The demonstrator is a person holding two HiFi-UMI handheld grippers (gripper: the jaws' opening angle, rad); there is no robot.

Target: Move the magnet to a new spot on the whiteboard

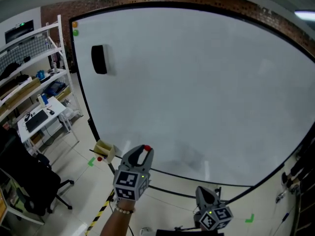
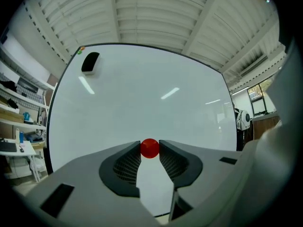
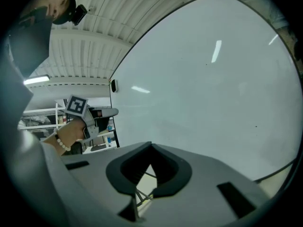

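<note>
A small red round magnet (image 2: 150, 148) is pinched between the fingertips of my left gripper (image 2: 150, 151), which is shut on it. In the head view the left gripper (image 1: 145, 150) is raised in front of the lower part of the big whiteboard (image 1: 197, 82), the magnet (image 1: 147, 148) at its tip. Whether the magnet touches the board cannot be told. My right gripper (image 1: 205, 194) hangs lower and to the right, below the board's bottom edge. Its jaws (image 3: 151, 146) are shut with nothing between them. The right gripper view also shows the left gripper (image 3: 102, 112) beside the whiteboard (image 3: 203, 89).
A black eraser (image 1: 99, 59) sticks to the board's upper left, with an orange magnet (image 1: 75, 25) and a green magnet (image 1: 75, 32) near the corner. At left stand white shelves (image 1: 29, 58), a desk with a keyboard (image 1: 39, 119) and a black chair (image 1: 29, 181).
</note>
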